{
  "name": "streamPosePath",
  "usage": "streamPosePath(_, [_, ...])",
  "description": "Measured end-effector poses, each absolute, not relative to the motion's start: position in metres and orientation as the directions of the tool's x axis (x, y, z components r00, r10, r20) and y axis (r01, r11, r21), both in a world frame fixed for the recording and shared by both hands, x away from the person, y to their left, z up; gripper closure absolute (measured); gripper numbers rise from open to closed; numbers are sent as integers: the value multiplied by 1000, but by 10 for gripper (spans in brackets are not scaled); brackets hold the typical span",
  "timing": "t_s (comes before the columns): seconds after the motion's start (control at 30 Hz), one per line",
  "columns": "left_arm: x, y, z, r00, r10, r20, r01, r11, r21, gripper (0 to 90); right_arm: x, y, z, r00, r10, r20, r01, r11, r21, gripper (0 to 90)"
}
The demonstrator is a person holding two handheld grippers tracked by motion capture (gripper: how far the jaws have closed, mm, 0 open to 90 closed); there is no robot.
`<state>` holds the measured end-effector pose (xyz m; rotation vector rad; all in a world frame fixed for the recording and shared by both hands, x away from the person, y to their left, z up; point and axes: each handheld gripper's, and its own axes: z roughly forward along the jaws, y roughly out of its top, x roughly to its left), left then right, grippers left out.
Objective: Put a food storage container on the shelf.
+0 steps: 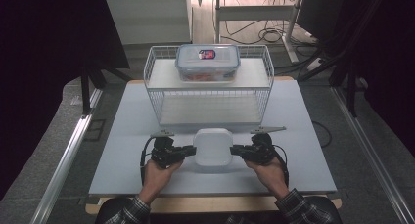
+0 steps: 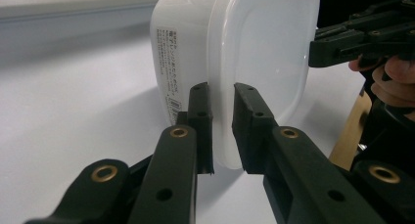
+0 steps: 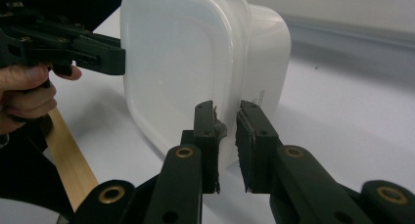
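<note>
High view, lower centre: left gripper and right gripper each clamp the white container lid rim, so lift evenly, keeping it level.

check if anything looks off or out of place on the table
Nothing stands out. The white lidded container sits flat near the front of the table, with the left gripper and right gripper clamped on its lid rim. The clear box rests squarely on the wire rack.

A white wire basket rack is standing at the pale grey table's far edge. A clear lidded plastic food box is sitting on its upper shelf.
</note>
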<state>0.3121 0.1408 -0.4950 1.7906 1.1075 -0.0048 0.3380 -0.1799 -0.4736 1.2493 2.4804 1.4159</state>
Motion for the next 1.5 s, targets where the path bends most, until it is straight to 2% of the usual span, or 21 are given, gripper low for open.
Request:
streamPosePath(0.4, [312, 141, -472, 578, 721, -383, 616, -78, 784, 781, 342, -172, -452, -702, 653, 285, 557, 254, 791, 786])
streamPosePath(1.5, [335, 147, -391, 605, 733, -312, 506, -52, 861, 782, 367, -165, -374, -735, 645, 209, 431, 207, 878, 782])
